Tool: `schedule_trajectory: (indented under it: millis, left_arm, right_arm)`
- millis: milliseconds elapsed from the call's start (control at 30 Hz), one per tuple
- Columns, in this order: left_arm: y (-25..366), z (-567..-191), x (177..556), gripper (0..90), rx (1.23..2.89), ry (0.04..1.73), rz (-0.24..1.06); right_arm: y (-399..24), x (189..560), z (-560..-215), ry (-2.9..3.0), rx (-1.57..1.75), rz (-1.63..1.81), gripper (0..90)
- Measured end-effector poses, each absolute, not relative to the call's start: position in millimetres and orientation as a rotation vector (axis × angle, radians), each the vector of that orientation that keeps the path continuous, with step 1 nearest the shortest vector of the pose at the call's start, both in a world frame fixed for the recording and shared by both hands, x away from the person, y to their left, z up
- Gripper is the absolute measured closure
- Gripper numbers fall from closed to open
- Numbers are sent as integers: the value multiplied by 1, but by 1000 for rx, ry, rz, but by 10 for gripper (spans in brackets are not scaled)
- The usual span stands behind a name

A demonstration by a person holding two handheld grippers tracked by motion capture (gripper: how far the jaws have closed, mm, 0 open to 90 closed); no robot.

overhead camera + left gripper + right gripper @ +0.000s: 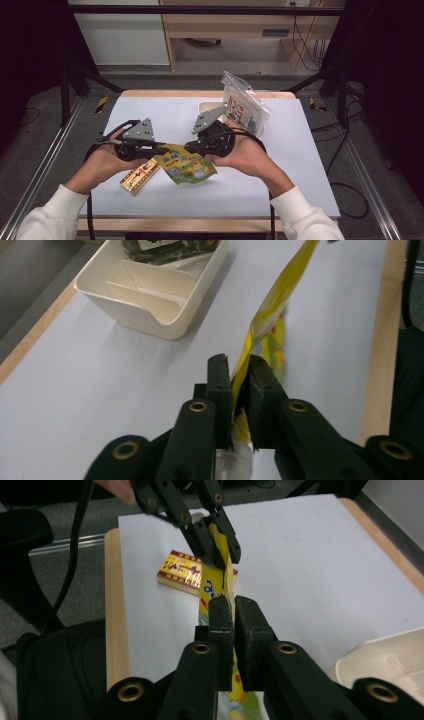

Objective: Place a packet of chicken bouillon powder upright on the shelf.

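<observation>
With both the left gripper [159, 148] and right gripper [191, 146] pinching the yellow pouch [186, 168] held above the table's [300, 165] near-centre, I keep tension even and avoid twisting.

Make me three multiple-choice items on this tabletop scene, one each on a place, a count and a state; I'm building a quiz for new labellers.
1. Where does the red and gold box lie?
A. in the tray
B. on the white table top, by the left gripper
C. on the floor

2. How many grippers clamp the yellow-green pouch?
A. none
B. one
C. two

3. How is the pouch placed?
A. held between the two grippers
B. standing in the cream tray
C. tucked under the box

Key: 1 B, the box rests on the table top under the left gripper. 2 C, each gripper view shows its jaws closed on the pouch's edge; the right gripper grips the opposite side. 3 A, it spans between them, away from the cream tray.
</observation>
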State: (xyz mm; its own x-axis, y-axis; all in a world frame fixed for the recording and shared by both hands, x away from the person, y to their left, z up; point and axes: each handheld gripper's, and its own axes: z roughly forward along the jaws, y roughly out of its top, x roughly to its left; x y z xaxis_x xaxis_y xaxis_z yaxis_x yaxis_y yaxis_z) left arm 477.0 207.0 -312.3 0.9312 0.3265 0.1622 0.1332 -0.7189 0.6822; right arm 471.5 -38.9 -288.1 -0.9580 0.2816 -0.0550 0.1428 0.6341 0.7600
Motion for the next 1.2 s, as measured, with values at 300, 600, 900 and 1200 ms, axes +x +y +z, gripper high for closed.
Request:
schedule_trajectory:
  millis: [300,600,900,1200]
  left_arm:
    - [187,-308,467,843,2403,219,356]
    - [184,-307,467,840,2404,191,359]
    - [180,-308,469,820,2397,201,360]
    - [178,-307,470,815,2398,202,358]
  right_arm:
    - [-31,477,-308,2748,354,1154,782]
    - [-34,481,-315,2787,373,1187,879]
    - [-41,485,-318,2802,407,1239,900]
    - [-43,485,-318,2808,406,1239,900]
